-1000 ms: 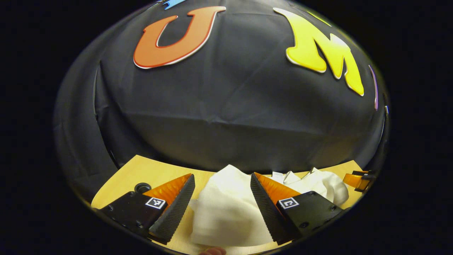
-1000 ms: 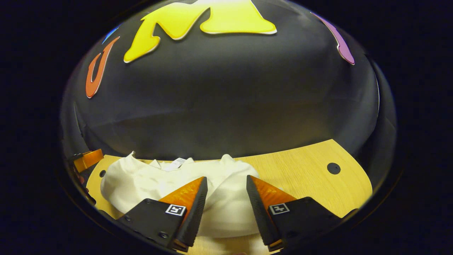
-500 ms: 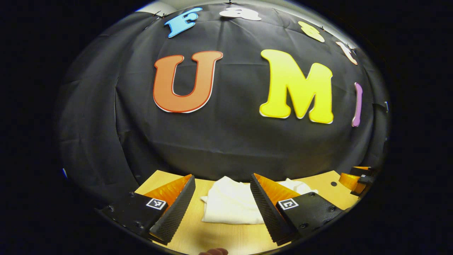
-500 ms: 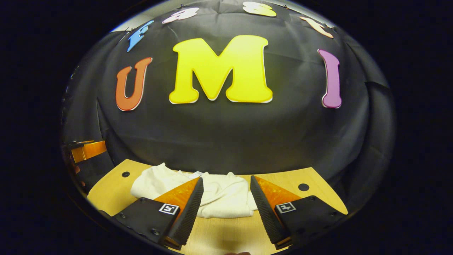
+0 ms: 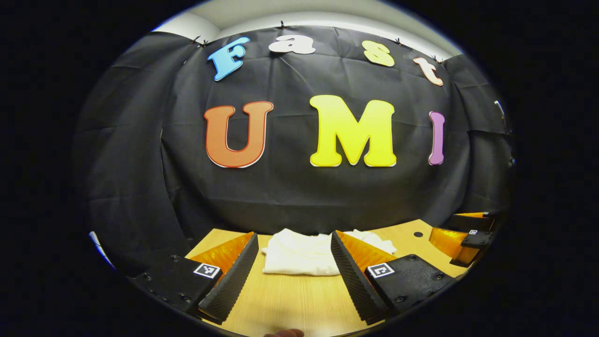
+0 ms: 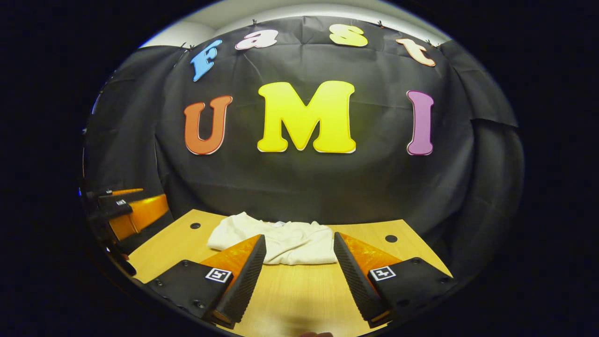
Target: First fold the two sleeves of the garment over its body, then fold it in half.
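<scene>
Now, in the left gripper view, the left gripper hovers over the table with jaws spread wide and empty; one folded white garment lies at the table's far edge, and the right gripper shows at the right. In the right gripper view, the right gripper is likewise agape and empty, one garment beyond its fingers, two holes in the tabletop, the left gripper at the left.

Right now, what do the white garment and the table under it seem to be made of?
The garment looks like soft matte knit cloth, probably cotton: it lies in limp folds and rounded creases. The table looks like light wood or a wood-look laminate: it shows fine straight grain and a smooth, slightly glossy top with round drilled holes. Which of the two, I cannot tell.
</scene>
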Demonstrator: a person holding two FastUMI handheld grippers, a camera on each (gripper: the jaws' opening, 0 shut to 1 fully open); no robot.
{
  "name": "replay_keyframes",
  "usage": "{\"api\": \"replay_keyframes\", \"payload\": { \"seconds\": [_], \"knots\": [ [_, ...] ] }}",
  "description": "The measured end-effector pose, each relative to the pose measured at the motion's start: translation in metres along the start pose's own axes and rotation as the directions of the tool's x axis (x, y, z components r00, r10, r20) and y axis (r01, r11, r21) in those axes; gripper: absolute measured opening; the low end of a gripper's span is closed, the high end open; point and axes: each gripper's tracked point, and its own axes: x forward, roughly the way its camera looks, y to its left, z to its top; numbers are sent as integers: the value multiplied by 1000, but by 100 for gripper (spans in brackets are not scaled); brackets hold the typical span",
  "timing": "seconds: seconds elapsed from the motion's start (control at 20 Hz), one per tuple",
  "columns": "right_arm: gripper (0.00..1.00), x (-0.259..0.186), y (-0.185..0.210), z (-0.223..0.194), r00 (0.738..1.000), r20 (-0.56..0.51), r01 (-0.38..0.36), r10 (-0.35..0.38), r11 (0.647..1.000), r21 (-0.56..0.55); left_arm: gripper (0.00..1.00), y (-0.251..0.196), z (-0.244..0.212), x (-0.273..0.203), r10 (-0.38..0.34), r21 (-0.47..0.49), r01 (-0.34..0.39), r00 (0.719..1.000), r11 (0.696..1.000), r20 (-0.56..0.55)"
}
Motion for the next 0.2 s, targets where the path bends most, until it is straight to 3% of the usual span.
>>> {"api": "replay_keyframes", "payload": {
  "seconds": [0.2],
  "knots": [
    [92, -13, 11, -7, 1000, -2, -15, 15, 1000, 4, 98, -9, -3, -9, -14, 17, 14, 1000, 1000, 8]
  ]
}}
